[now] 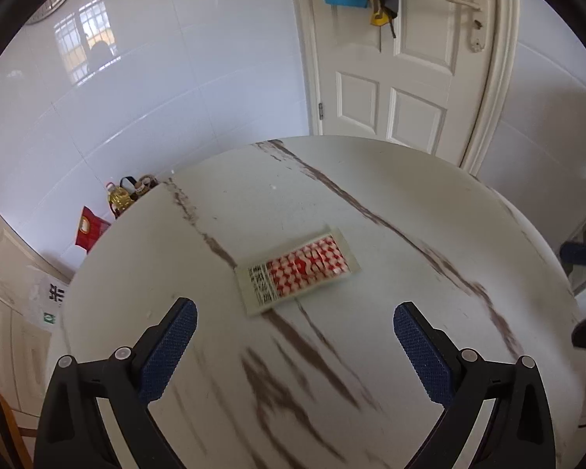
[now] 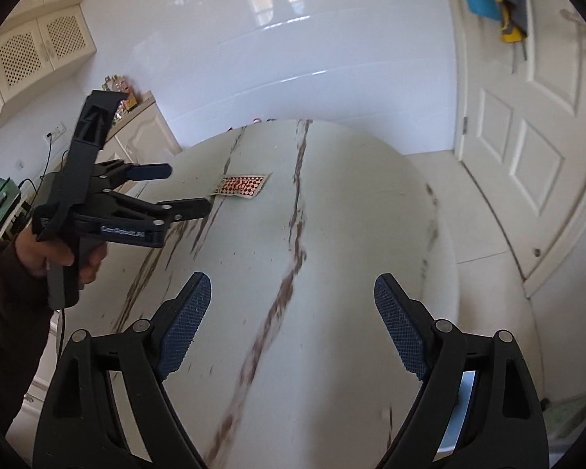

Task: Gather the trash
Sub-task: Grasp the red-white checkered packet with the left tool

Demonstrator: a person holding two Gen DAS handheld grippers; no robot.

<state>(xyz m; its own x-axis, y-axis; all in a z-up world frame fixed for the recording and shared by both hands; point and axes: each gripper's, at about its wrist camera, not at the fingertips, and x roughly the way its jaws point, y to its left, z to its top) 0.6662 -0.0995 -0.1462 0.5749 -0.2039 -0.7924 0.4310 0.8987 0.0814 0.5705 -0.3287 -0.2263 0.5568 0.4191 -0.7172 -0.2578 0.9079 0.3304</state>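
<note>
two grippers hang over a round white table (image 1: 371,203) with brown streaks, and neither grasps anything. the left gripper (image 1: 295,336) has its jaws spread wide, nothing between them, with the red-and-white checked wrapper (image 1: 299,269) lying flat on the tabletop just beyond its fingertips. the right gripper (image 2: 293,312) is also released, its jaws apart over bare tabletop, well short of the wrapper. from the right wrist view, a hand (image 2: 64,250) in a dark sleeve holds the left gripper at the table's left side, near the wrapper. a white panelled door (image 1: 402,78) stands behind.
</note>
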